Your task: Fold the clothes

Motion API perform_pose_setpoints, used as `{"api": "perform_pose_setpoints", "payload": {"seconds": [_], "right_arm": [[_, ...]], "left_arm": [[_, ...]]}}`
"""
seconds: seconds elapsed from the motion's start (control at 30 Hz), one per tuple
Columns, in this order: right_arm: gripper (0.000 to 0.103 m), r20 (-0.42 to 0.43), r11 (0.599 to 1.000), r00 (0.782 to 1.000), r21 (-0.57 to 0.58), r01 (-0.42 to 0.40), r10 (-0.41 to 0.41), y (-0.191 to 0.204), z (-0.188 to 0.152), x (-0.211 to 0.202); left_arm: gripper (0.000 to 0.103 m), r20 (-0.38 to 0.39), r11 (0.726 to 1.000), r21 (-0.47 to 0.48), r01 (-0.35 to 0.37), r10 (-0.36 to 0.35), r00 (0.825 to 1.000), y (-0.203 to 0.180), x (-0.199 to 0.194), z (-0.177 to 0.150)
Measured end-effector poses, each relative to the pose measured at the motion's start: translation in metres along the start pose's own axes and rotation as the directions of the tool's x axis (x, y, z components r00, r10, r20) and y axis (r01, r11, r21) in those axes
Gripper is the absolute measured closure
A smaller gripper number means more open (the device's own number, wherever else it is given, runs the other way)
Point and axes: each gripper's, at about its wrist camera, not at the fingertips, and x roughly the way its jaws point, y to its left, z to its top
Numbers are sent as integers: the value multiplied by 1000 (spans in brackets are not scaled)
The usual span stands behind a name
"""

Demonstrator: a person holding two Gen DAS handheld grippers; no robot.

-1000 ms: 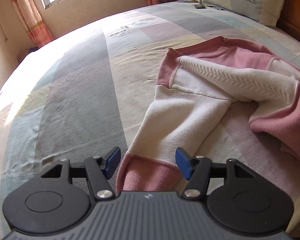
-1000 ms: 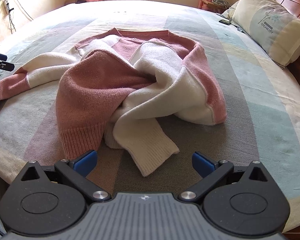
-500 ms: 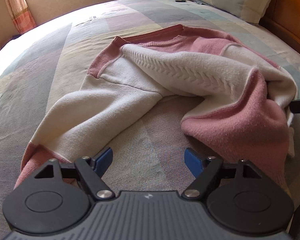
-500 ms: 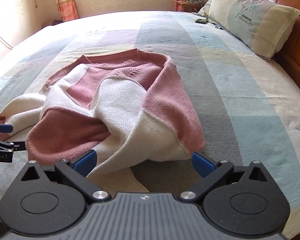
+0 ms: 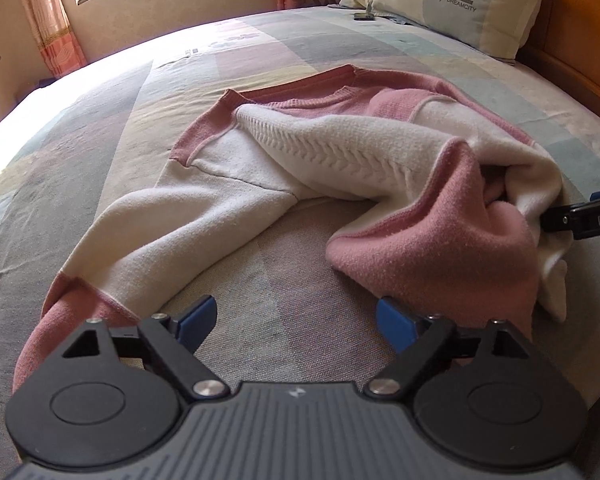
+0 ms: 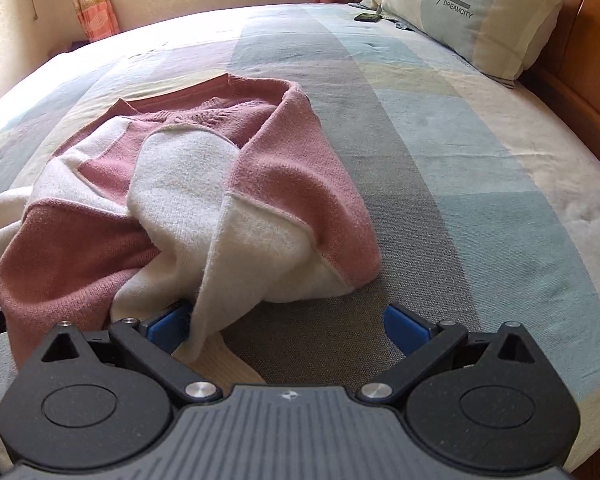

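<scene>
Patchwork bedding [image 5: 308,280] in grey, blue and cream covers the wide bed, and both tongs stand spread just above it, the left gripper [image 5: 296,322] over bare cover between a pink cuff and a pink hem, the right gripper [image 6: 286,326] with its left pad tucked under a white fold. Beyond them the pink-and-white sweater [image 5: 340,160] lies crumpled, one sleeve hidden beneath. Farthest off, a pillow [image 6: 472,12] leans on the wooden headboard [image 5: 580,32], curtains [image 5: 48,20] by the window.

Both tongs, L [image 5: 296,324] & R [image 6: 288,326], wide apart (blue pads forward)
</scene>
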Motion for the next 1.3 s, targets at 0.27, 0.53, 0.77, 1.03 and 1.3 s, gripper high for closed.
{"api": "perform_pose_setpoints", "payload": {"seconds": [0.27, 0.53, 0.77, 1.03, 1.3], "right_arm": [[0, -15, 998, 998, 15, 62, -62, -7, 1, 13], [0, 43, 970, 969, 11, 242, -242, -39, 11, 18], [0, 48, 958, 957, 30, 284, -285, -62, 19, 25], [0, 57, 938, 938, 81, 337, -341, -105, 35, 28], [0, 87, 981, 986, 147, 126, -140, -112, 32, 9]], "left_arm": [[15, 4, 1000, 20, -12, 12, 1000, -8, -2, 2], [15, -10, 1000, 9, -14, 14, 1000, -10, 4, 0], [15, -19, 998, 55, -18, 19, 1000, -19, 4, 1], [15, -37, 999, 48, -14, 16, 999, -20, 9, 2], [15, -44, 999, 48, -17, 19, 999, -21, 11, 4]]}}
